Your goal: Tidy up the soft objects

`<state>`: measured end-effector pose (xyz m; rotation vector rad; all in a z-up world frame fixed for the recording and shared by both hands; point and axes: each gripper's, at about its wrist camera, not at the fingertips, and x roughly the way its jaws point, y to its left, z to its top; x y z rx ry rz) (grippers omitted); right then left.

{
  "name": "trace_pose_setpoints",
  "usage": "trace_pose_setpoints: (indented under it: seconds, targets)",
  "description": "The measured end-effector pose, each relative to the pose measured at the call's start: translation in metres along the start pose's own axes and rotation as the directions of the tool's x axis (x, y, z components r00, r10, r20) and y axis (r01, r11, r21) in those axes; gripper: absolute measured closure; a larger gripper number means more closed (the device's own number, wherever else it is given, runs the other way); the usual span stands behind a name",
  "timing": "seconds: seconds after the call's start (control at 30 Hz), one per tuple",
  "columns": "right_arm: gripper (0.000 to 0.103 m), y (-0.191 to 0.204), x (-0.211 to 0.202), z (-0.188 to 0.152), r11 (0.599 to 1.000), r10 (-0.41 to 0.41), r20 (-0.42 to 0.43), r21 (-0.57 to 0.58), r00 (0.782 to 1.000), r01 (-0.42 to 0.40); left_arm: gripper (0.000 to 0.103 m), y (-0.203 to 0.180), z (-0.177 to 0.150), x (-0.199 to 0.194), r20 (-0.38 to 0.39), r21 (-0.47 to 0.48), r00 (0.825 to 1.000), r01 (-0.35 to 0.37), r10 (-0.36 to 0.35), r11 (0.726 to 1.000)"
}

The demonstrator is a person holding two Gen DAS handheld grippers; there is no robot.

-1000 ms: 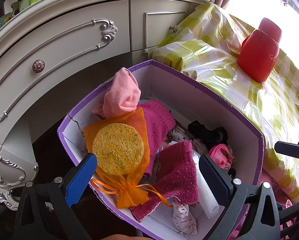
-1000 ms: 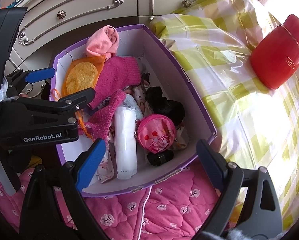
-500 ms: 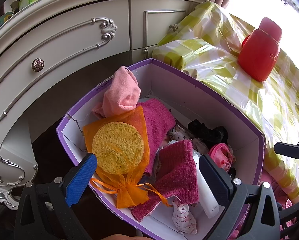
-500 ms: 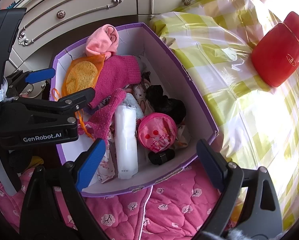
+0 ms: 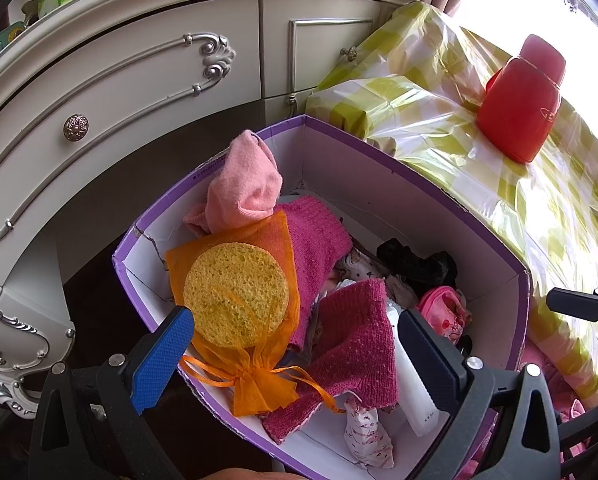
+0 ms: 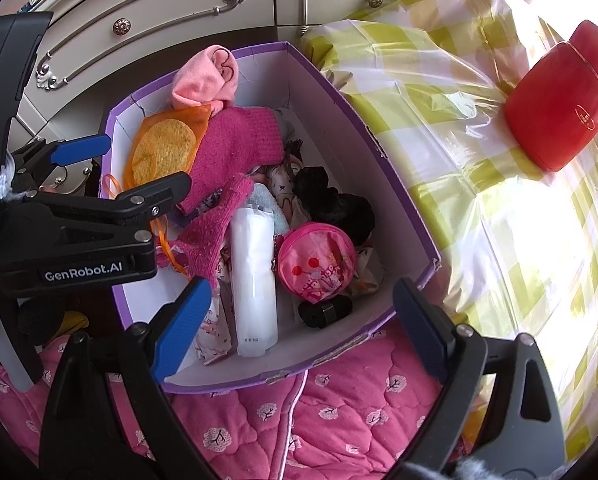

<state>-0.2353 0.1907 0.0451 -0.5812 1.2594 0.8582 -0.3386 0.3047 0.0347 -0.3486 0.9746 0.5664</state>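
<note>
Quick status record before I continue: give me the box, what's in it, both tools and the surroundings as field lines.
container: purple box, open top, on a pink quilt
contents: yellow sponge in orange mesh bag; light pink sock; magenta knit pieces; white packet; round pink pouch; black fabric
left tool: open, empty, over the box's near edge by the sponge
right tool: open, empty, over the packet and pouch
surroundings: red container on checked cover; cream dresser behind
</note>
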Motion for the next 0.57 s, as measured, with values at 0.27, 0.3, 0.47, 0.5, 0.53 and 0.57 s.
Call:
trace_pose_setpoints:
  seconds: [0.27,0.3,0.47,0.5,0.53,0.57]
  targets:
    - [0.01,0.0009,0.0006,0.0004,1.0,0.0,-0.001,0.001,1.0,0.0,0.0,0.0009,0.0015,-0.0001,-0.004,-0.001,1.0,0.001,-0.001,1.0]
    - [0.01,0.0011,0.0006,0.0003,1.0,-0.001,-0.001,0.001,1.0,0.001,0.0,0.0007,0.0014,-0.0001,-0.005,0.0,1.0,0.002,-0.002,1.0]
    - [0.01,0.0015,0.0008,0.0001,1.0,0.0,-0.001,0.001,1.0,0.0,0.0,0.0029,0.0045,0.0017,-0.002,-0.007,1.0,-0.004,0.004,1.0]
    - [0.01,0.0016,0.0009,-0.0005,1.0,0.001,-0.001,0.0,1.0,-0.001,0.0,0.0037,0.0049,0.0025,-0.002,-0.01,1.0,-0.007,0.007,1.0]
    - [0.01,0.0019,0.0008,-0.0008,1.0,0.001,-0.001,0.001,1.0,-0.001,0.0,0.004,0.005,0.0028,-0.004,-0.011,1.0,-0.01,0.01,1.0]
    - [0.01,0.0018,0.001,-0.0003,1.0,0.0,-0.001,0.001,1.0,0.0,0.0,0.0043,0.0051,0.0036,-0.008,-0.01,1.0,-0.011,0.011,1.0]
